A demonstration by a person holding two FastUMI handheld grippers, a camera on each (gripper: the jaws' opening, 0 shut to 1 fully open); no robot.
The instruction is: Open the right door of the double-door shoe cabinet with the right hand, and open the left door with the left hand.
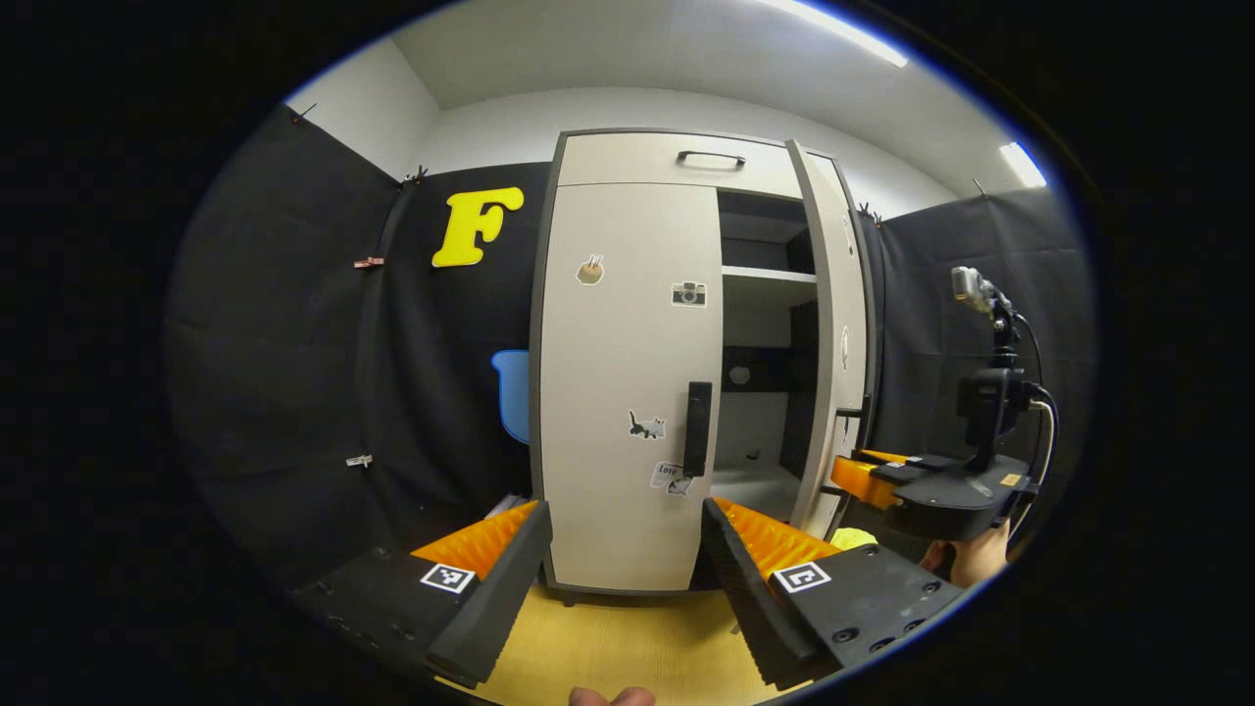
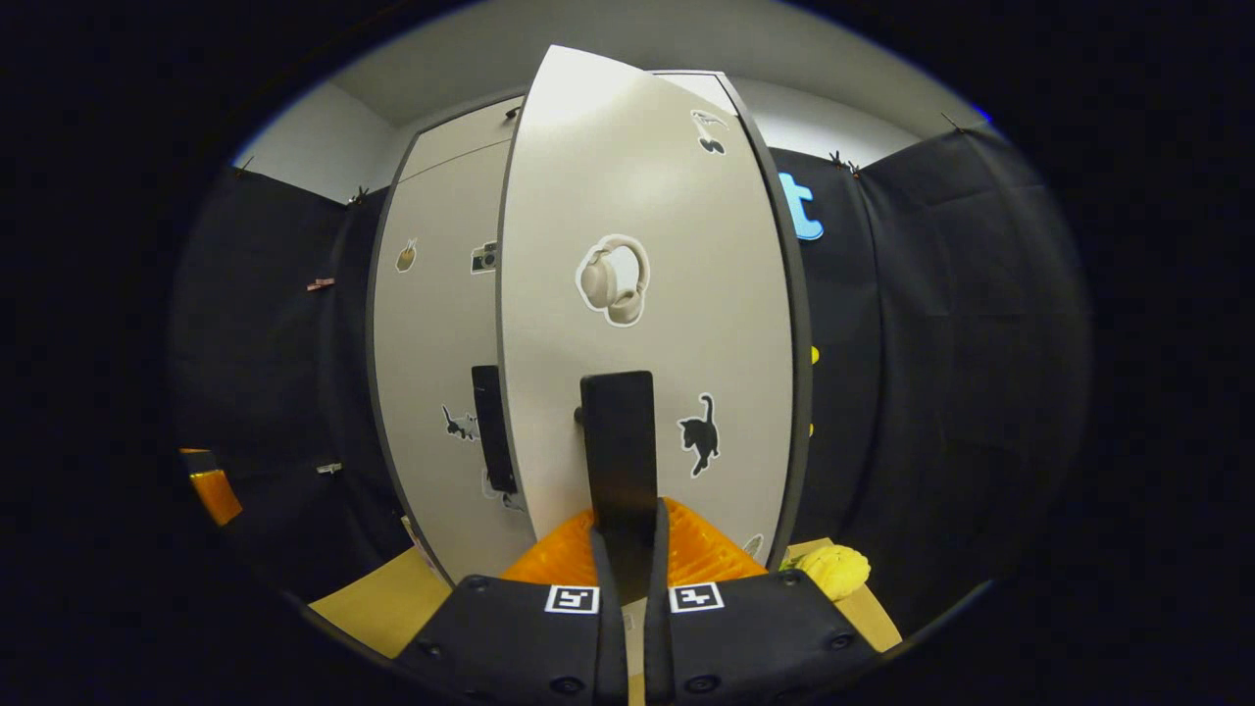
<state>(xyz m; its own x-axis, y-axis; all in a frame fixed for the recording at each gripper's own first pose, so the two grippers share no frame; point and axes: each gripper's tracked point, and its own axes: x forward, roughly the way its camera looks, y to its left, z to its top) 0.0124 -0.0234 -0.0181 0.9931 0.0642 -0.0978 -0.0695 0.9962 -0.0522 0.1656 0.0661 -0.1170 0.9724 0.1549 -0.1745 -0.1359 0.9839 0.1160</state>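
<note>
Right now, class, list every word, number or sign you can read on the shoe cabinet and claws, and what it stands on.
Sticker low on the left door: small writing, too blurred to read.
Square markers on the left claw and right claw: coded patterns, no words.
Other door stickers: pictures only, nothing to read.

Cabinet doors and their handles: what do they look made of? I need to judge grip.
The right door and left door look like matte cream laminated board with dark edge banding; soft glare, no grain. The left door handle and the right door handle, clamped in the right gripper, look like smooth black plastic or painted metal; I cannot tell which.
</note>
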